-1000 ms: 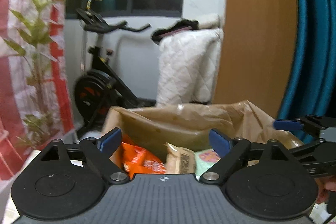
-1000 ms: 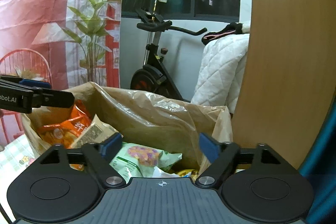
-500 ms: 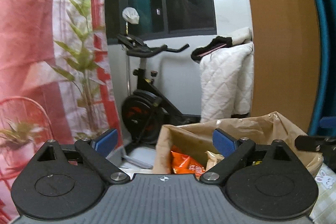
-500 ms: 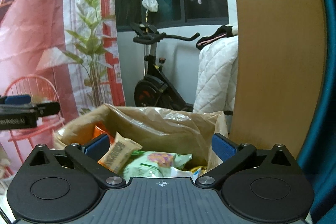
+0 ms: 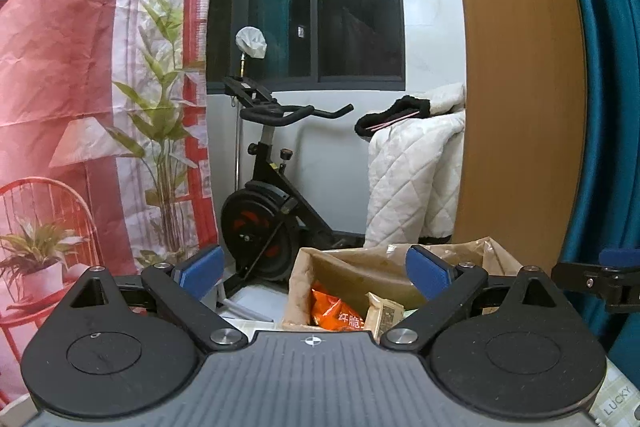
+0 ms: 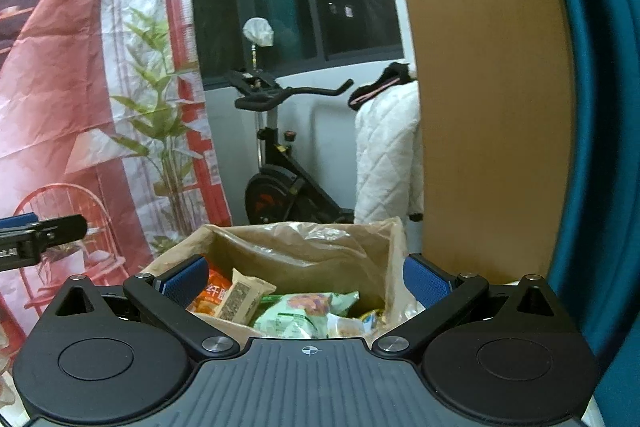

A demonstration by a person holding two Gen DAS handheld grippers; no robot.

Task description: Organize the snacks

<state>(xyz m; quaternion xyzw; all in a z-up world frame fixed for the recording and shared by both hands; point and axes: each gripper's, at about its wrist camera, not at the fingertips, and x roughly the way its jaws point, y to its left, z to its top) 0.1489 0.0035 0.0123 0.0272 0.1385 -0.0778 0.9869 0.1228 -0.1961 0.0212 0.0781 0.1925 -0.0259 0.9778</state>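
An open brown paper bag (image 5: pixel 352 267) (image 6: pixel 300 247) stands ahead of both grippers. An orange snack pack (image 5: pixel 332 311) (image 6: pixel 208 293) and a beige pack (image 5: pixel 382 313) (image 6: pixel 240 297) stick up inside it. The right wrist view also shows a pale green pack (image 6: pixel 296 311) in the bag. My left gripper (image 5: pixel 314 269) is open and empty, back from the bag and toward its left side. My right gripper (image 6: pixel 304 279) is also open and empty, facing the bag's mouth. A finger (image 5: pixel 588 277) of the right gripper shows at the right edge, and a finger (image 6: pixel 40 235) of the left at the left edge.
Behind the bag stand an exercise bike (image 5: pixel 272 219) and a white quilted cover (image 5: pixel 412 187). A wooden panel (image 5: pixel 520 107) and a teal curtain (image 5: pixel 600 107) fill the right. A red printed backdrop (image 5: pixel 80 107) hangs on the left. A patterned tablecloth (image 5: pixel 618 397) lies below.
Both grippers have drawn back and risen from the bag, which now sits smaller and lower in both views. The right gripper's jaws have spread wider.
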